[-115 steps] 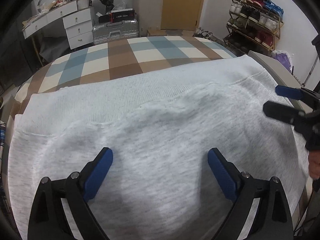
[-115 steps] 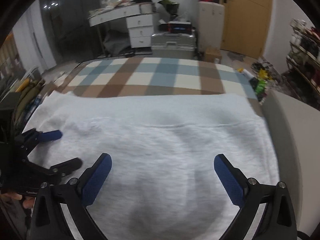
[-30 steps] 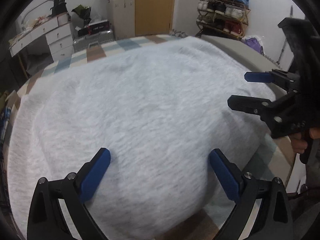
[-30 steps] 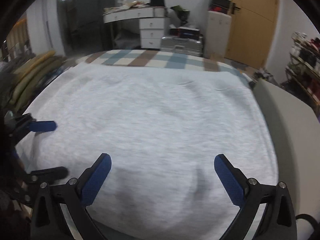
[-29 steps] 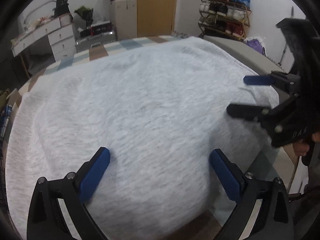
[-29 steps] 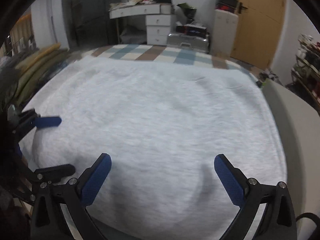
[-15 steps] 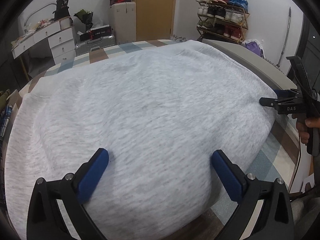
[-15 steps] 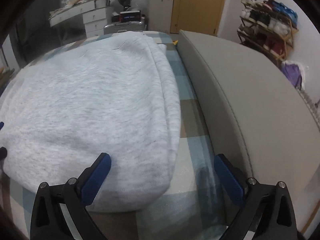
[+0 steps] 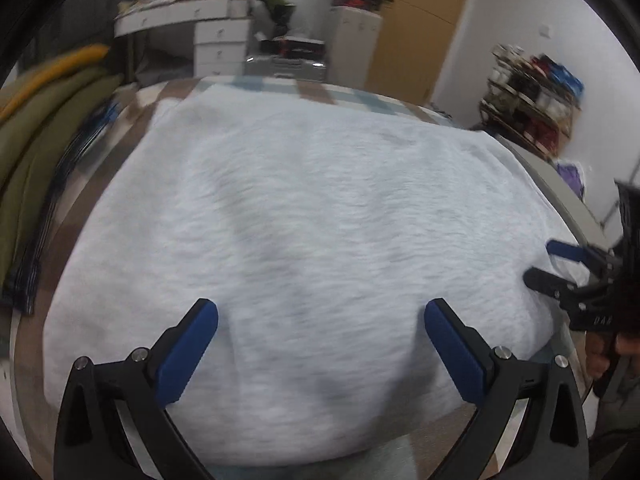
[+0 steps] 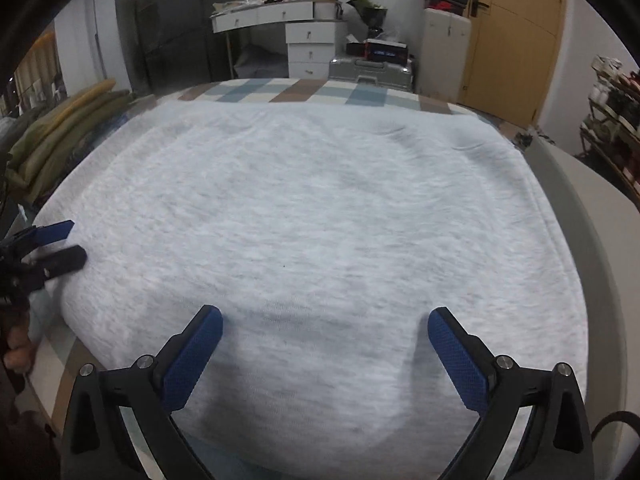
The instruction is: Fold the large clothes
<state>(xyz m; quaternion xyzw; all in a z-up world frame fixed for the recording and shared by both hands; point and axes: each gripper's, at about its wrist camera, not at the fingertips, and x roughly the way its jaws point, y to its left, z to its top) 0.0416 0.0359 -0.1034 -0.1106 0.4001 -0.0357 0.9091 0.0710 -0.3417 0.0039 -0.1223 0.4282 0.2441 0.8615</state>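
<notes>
You hold the left gripper [image 9: 320, 346] and right gripper [image 10: 325, 350] with jaws spread and empty over the grey garment [image 10: 312, 232], flat on the checked bed cover [image 10: 304, 91]; next, judged: seize an edge and fold.

checked bed [image 10: 256, 90], grey sweatshirt [image 10: 320, 232] flat on it, olive cloth stack [image 10: 60, 132] at edge
</notes>
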